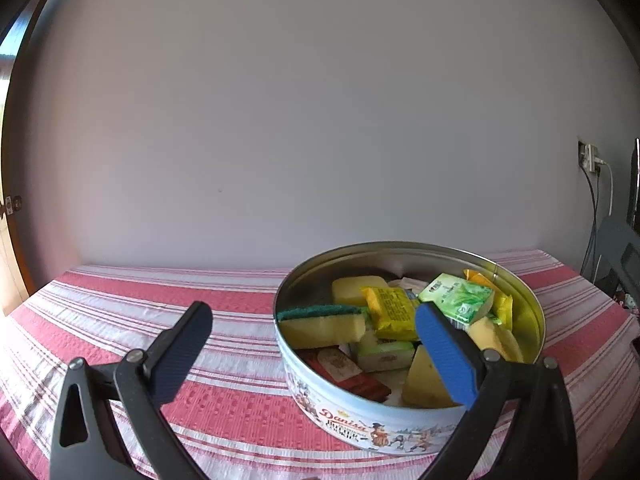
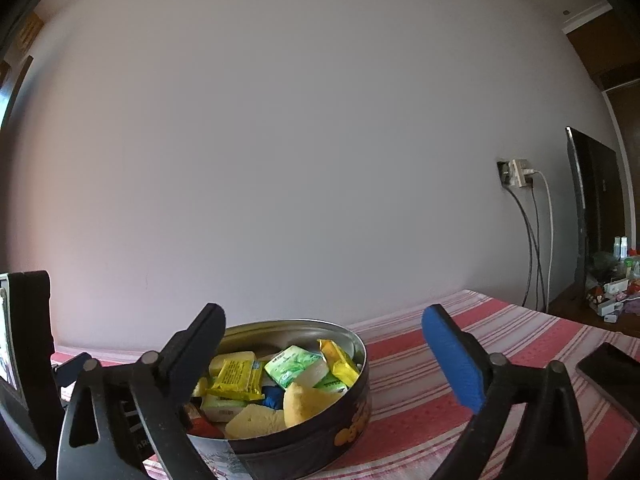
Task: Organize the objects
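A round Danisa cookie tin stands open on the red and white striped tablecloth. It holds yellow sponges, a yellow packet, a green tissue pack and a red wrapper. My left gripper is open and empty; its blue fingertip is over the tin, the black one to its left. In the right wrist view the tin sits at lower left. My right gripper is open and empty, spanning the tin's right side.
A plain wall runs behind the table. A dark phone lies on the cloth at far right. A wall socket with cables and a dark screen stand to the right. The other gripper's body shows at the left edge.
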{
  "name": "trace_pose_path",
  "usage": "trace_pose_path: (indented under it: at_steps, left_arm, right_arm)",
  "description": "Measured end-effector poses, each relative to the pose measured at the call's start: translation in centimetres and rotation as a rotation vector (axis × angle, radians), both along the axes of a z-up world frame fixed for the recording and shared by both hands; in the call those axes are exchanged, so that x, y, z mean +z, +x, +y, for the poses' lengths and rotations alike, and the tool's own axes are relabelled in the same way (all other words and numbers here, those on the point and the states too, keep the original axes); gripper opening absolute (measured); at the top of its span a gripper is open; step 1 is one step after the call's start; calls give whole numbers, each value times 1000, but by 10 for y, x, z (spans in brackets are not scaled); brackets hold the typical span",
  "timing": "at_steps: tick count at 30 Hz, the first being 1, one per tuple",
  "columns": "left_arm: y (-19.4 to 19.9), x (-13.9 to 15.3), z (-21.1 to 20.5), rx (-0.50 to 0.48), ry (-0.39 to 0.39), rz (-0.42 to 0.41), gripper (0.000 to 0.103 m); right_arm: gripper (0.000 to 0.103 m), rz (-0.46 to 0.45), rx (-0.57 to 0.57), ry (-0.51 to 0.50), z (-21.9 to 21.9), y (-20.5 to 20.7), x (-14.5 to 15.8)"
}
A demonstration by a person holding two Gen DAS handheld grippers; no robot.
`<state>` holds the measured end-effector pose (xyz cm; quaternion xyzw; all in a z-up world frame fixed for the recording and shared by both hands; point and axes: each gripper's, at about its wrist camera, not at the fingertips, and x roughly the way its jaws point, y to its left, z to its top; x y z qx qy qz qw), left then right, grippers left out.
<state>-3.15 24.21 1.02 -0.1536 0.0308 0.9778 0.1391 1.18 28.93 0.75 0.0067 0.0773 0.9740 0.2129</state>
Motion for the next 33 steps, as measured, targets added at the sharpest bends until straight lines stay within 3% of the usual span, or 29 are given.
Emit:
trace_pose_path:
  at_steps: [33]
  left_arm:
    - [-5, -3, 3, 19, -15, -27, 103]
  right_arm:
    - [102, -14, 17, -31, 1, 0, -1]
